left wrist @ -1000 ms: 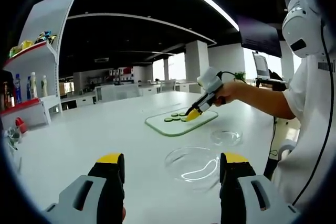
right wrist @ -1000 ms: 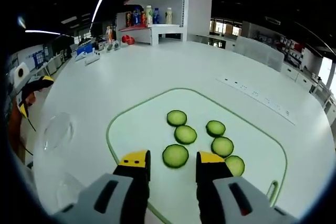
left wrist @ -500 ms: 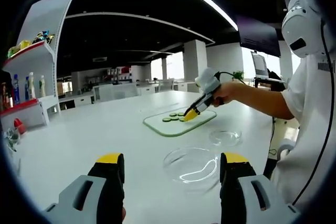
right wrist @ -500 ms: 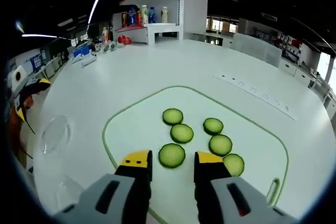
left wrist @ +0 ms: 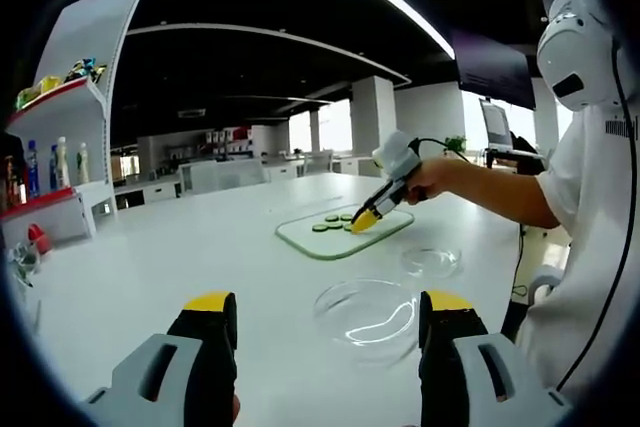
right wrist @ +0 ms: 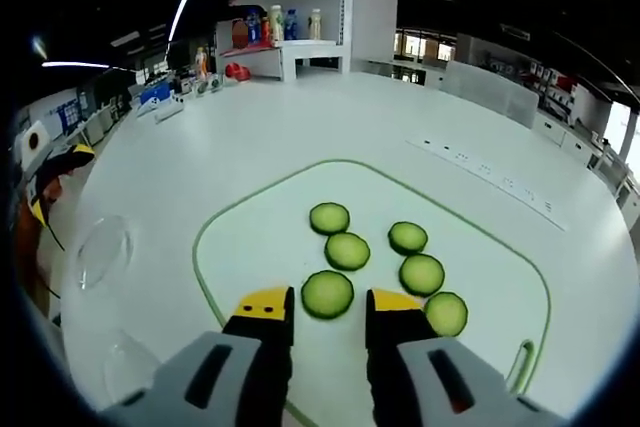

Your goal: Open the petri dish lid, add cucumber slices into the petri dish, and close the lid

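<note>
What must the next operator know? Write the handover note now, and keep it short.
Left gripper: open, empty, over the table near the two glass dish halves, which lie apart and empty.
Right gripper: open, jaws either side of the nearest cucumber slice on the cutting board; slice not lifted.
Done: lid off.
Left: move slices into the dish, close the lid.

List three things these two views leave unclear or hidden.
1. Right gripper view: whether the right gripper touches the nearest cucumber slice; its jaws stand either side.
2. Left gripper view: cucumber slices too small to count.
3. Both views: the glass dishes are transparent; which is lid or base is unclear.
</note>
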{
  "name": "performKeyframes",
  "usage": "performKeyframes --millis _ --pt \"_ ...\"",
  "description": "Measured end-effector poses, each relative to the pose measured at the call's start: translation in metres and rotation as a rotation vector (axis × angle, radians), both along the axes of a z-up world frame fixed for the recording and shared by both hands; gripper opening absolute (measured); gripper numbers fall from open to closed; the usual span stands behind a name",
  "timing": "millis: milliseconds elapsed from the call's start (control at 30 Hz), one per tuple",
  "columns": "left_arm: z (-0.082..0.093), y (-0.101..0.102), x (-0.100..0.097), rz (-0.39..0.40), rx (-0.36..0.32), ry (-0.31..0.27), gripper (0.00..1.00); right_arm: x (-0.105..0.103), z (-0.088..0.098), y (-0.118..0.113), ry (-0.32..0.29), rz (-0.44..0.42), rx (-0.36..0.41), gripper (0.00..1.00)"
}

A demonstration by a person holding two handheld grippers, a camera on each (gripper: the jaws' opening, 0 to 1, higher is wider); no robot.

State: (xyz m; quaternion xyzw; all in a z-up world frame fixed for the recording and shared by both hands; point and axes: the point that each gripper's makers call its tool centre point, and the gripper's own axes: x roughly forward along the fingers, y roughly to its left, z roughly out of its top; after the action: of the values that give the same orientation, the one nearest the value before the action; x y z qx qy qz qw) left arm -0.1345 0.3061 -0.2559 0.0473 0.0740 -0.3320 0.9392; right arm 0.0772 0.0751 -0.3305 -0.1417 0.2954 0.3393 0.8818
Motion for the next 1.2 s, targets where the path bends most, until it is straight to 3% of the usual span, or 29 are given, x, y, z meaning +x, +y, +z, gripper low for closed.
performKeyframes --millis 533,1200 --pt "-0.003 0.0 -0.003 -0.003 -0.009 0.006 0.74 -0.006 0.0 0.005 0.0 0.013 -0.015 0.21" --pt "-0.003 -0.001 -0.003 -0.005 -0.012 0.009 0.74 -0.012 0.005 0.009 -0.003 0.02 0.006 0.19"
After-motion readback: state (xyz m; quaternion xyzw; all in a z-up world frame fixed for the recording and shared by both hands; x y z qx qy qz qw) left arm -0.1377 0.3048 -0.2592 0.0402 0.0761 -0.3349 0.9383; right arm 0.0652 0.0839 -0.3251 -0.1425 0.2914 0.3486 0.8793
